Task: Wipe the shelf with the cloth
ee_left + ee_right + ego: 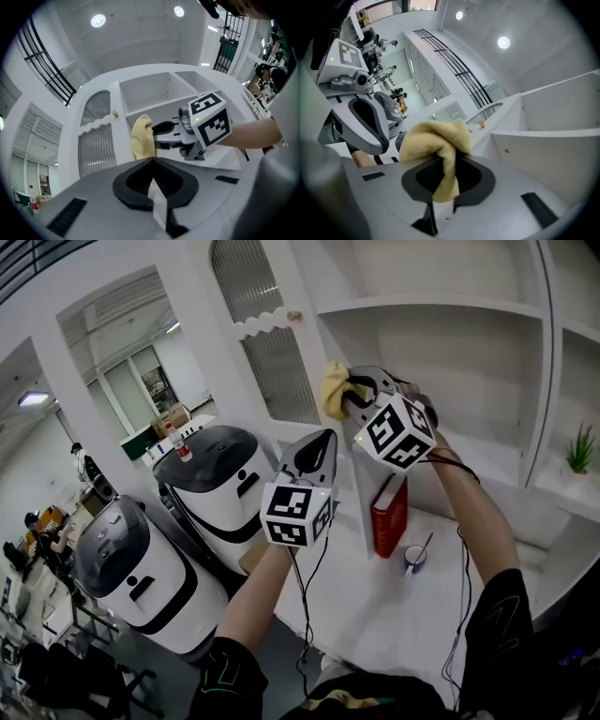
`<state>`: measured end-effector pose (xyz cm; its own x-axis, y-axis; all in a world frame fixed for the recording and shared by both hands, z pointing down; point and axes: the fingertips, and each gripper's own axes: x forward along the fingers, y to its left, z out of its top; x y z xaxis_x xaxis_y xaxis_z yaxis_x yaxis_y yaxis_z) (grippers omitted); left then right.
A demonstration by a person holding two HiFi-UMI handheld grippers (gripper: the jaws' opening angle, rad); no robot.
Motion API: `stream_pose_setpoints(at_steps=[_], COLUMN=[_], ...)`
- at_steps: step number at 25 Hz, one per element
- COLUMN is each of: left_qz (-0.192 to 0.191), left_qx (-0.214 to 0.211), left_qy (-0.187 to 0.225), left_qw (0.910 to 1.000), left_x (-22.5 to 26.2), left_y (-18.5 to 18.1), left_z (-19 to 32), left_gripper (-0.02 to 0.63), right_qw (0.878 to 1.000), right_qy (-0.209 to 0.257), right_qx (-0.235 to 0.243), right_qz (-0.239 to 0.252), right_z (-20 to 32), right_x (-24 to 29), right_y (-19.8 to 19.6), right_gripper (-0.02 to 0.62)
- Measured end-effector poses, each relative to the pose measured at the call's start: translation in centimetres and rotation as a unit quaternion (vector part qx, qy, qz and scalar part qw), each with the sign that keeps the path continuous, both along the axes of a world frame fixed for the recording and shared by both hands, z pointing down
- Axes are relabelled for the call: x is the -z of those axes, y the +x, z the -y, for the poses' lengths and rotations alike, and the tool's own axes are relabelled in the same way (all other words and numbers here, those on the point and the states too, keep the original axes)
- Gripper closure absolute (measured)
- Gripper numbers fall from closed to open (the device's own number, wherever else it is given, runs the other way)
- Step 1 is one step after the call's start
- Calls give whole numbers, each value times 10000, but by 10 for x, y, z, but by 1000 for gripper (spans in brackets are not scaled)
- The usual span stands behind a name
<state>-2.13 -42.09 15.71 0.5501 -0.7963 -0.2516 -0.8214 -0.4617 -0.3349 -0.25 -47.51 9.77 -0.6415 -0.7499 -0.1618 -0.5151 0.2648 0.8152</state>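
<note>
A yellow cloth (334, 388) is bunched in my right gripper (351, 392), which is shut on it and held high at the left front edge of the white shelf (427, 306). In the right gripper view the cloth (436, 143) spills out over the jaws of the right gripper (449, 158), with the shelf board (543, 135) just to the right. My left gripper (327, 437) is lower and to the left, pointing up, shut and empty. In the left gripper view its own tips (151, 160) meet, and the cloth (142, 138) hangs beyond them against the shelf's edge (154, 106).
A red book (391, 516) leans upright on the lower white surface beside a small cup (414, 559). A slatted cabinet door with a knob (294, 315) flanks the shelf's left. A potted plant (580, 450) is far right. Two white machines (217, 486) stand lower left.
</note>
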Motion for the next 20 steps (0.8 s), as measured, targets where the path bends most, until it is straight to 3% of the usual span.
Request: stream_pose_setpoints(at_steps=[8,13,20], left_qz=[26,-6,-139], left_qx=[-60,-145,-388], left_qy=[-40,-160,-319], left_qw=[10000,9998,9986], left_x=[-4,-11,-27], left_y=[2,6,16], left_z=[2,11,25], left_gripper=[607,607,607], right_qw=[9975,9900,9793], right_qy=[-324,-819,-1242], right_qx=[-615,-1119,-1597], right_qz=[114,252,-19], right_z=[37,76,127], right_x=[-7,-20,-41], right_y=[45,72,91], right_gripper=[553,554,553])
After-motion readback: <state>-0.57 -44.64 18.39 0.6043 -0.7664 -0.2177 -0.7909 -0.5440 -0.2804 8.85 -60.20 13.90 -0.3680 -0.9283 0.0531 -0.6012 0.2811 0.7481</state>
